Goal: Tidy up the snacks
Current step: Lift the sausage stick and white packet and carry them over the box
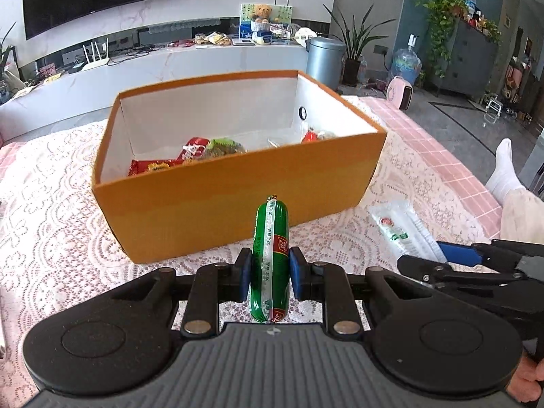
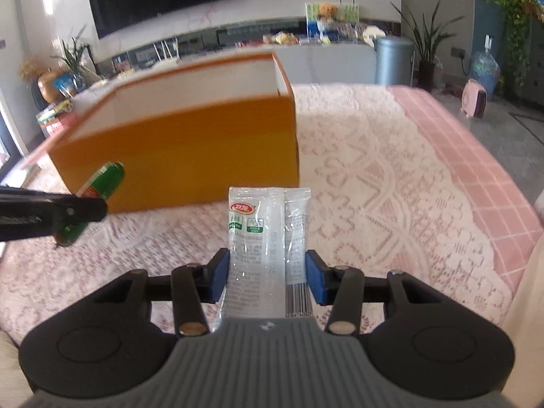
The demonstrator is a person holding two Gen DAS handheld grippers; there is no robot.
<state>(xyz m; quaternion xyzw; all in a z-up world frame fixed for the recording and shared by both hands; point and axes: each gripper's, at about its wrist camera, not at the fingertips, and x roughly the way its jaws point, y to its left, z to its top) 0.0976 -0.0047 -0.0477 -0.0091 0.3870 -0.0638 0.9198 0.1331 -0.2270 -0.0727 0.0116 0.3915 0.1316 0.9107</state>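
Between the two claws and the far wall stands an orange cardboard box point(image 1: 217, 204), open at the top, on a counter point(image 1: 51, 221) spread with a white lace cloth over pink check. Inside the box, against its near wall, lie several snack packets point(image 1: 190, 156) in red and green wrapping, with another red one point(image 1: 311, 136) at the right end.

Just short of the box's front wall, the left claw point(image 1: 270, 277) pinches a green-wrapped sausage point(image 1: 271, 258) between its blue pads point(image 1: 245, 277), jaws drawn in tight on it. The sausage stands on end in the grip, its clipped tip rising in front of the orange wall.

To its right, the right claw point(image 2: 265, 277) holds a clear plastic snack packet point(image 2: 268, 234) with a red logo and green marks, the pads set at a middling width against the packet's two edges. The packet points forward toward the box's right corner, its barcode end tucked back near the claw's body. From the left wrist view the same packet point(image 1: 404, 227) shows low over the lace beside the box. At the right edge of that view are a white sock point(image 1: 503, 166) and a pale trouser leg.
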